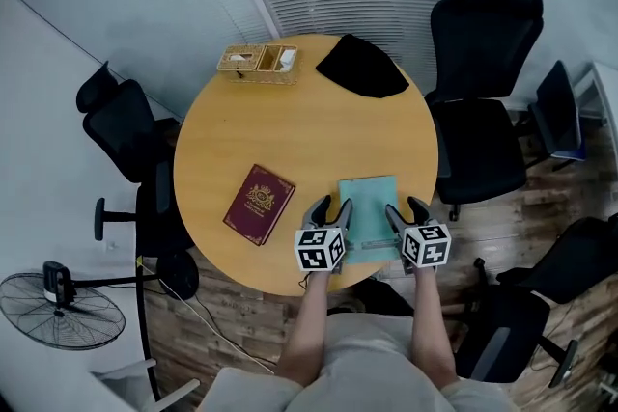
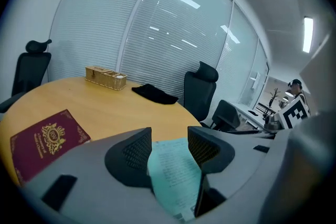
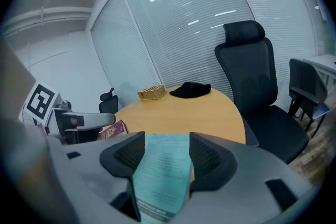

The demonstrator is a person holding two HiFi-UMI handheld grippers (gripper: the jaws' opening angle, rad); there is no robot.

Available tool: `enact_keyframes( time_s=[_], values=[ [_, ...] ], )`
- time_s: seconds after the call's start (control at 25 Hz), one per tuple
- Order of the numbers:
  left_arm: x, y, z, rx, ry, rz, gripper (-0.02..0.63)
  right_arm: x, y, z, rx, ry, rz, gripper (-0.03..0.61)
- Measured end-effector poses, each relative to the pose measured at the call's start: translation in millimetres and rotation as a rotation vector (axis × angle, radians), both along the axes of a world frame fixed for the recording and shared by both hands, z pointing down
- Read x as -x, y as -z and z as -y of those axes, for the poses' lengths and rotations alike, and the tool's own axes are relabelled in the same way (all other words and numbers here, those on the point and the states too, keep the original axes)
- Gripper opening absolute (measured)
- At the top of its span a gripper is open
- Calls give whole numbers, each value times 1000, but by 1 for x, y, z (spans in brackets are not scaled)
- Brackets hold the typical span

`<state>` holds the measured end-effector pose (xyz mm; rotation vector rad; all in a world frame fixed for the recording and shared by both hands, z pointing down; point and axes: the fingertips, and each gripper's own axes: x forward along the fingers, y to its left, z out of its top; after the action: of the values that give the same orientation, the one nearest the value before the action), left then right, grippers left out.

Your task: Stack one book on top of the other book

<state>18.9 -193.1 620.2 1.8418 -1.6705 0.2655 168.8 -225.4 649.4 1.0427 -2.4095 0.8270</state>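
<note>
Books number two, both flat on the one round wooden counter (image 1: 319,130), with at least four black office chairs (image 1: 478,34) standing around it. One floor fan (image 1: 63,309) stands at near left. One black cloth (image 1: 362,68) lies at the far edge.

The teal book (image 1: 368,207) lies at the counter's near edge. It is pale and thin, with faint lines of print and a barcode at its near end. The maroon book (image 1: 258,203), with a gold crest and border, lies slantwise to its left, apart from it. One wicker box (image 1: 258,63) sits far left.

The left tongs (image 1: 328,206) and right tongs (image 1: 407,206) each stand apart over a near corner of the teal book, clamping nothing.
</note>
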Motion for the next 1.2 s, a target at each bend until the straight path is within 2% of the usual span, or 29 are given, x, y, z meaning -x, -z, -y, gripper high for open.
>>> enact_keyframes(
  time_s=[0.32, 0.52, 0.8, 1.04, 1.2],
  values=[
    [-7, -73, -17, 145, 42, -42, 232, -2, -59, -15, 120, 23, 8, 267],
    [-14, -102, -25, 211, 52, -57, 233, 0, -81, -23, 177, 31, 18, 267],
    [-21, -120, -27, 249, 55, -77, 233, 1, -97, -32, 227, 26, 39, 267],
    [-29, -134, -39, 290, 66, -160, 233, 3, -104, -40, 253, 3, 56, 267],
    [-33, -131, -38, 298, 28, -140, 236, 5, -103, -42, 255, -12, 45, 267]
  ],
)
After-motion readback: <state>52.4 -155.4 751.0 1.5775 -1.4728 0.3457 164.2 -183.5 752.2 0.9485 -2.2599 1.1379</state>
